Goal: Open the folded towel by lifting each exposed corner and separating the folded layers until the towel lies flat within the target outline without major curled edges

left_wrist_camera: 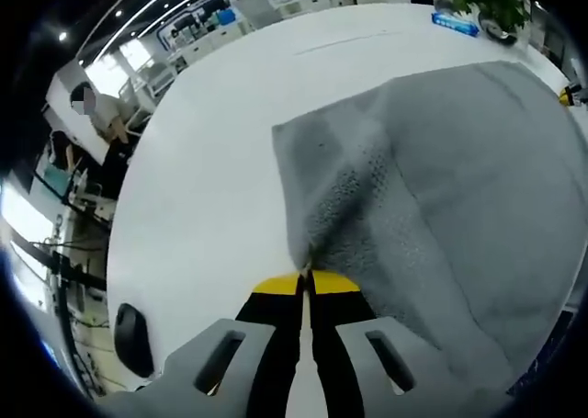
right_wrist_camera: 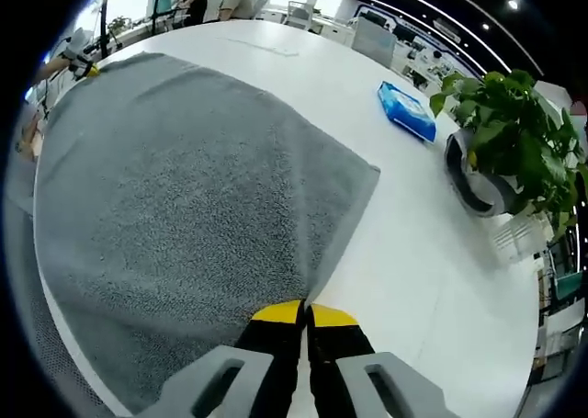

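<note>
The grey towel [left_wrist_camera: 459,179] lies spread on the white table [left_wrist_camera: 211,179], and one edge is lifted and puckered where it runs into my left gripper [left_wrist_camera: 306,278]. Its yellow-tipped jaws are shut on that edge. A small bit of my right gripper [left_wrist_camera: 566,96] shows at the towel's far right side. In the right gripper view the towel [right_wrist_camera: 175,197] spreads wide to the left, and one edge is pulled into my right gripper [right_wrist_camera: 305,311], which is shut on it. My left gripper [right_wrist_camera: 81,63] holds the far corner at the upper left.
A blue packet [right_wrist_camera: 405,110] and a potted green plant [right_wrist_camera: 501,147] stand on the table [right_wrist_camera: 432,280] to the right of the towel. People stand beyond the far table edge [right_wrist_camera: 211,0]. Desks and a seated person [left_wrist_camera: 101,115] lie past the table's left side.
</note>
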A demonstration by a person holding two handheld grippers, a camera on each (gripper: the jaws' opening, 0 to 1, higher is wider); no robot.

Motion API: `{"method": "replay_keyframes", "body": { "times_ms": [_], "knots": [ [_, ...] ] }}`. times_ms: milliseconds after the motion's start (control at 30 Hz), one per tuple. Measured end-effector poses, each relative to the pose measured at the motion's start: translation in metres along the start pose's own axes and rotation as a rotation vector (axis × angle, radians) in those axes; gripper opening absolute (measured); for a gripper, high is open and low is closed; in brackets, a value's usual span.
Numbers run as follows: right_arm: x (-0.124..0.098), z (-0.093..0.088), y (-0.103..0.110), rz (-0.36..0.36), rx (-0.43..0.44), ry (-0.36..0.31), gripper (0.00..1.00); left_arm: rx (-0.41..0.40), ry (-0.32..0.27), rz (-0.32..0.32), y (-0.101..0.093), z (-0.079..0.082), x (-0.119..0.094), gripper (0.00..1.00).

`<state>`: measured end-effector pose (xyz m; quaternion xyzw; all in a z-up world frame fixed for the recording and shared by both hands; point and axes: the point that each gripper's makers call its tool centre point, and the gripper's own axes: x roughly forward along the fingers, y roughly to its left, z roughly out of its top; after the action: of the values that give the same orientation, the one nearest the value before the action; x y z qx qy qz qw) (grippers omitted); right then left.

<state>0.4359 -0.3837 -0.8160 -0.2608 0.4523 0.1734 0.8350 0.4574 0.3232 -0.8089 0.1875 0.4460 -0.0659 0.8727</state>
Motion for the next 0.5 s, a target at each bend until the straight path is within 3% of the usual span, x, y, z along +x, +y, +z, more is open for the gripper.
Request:
{"method": "replay_keyframes", "body": {
  "times_ms": [400,433,500],
  "knots": [
    [0.0049,0.005,-0.006,-0.031,0.009,0.009,0.0,0.002,0.03,-0.022,-0.0021,0.0057,0.0015,0.02],
    [0.0049,0.005,-0.0059,-0.038,0.04,0.003,0.0,-0.107,0.045,-0.043,-0.0067,0.0043,-0.0009,0.03],
    [0.0043,0.0053,-0.0072,-0.049,0.096,-0.006,0.01,-0.192,0.026,-0.071,-0.0069,0.0053,-0.0044,0.08]
  ]
}}
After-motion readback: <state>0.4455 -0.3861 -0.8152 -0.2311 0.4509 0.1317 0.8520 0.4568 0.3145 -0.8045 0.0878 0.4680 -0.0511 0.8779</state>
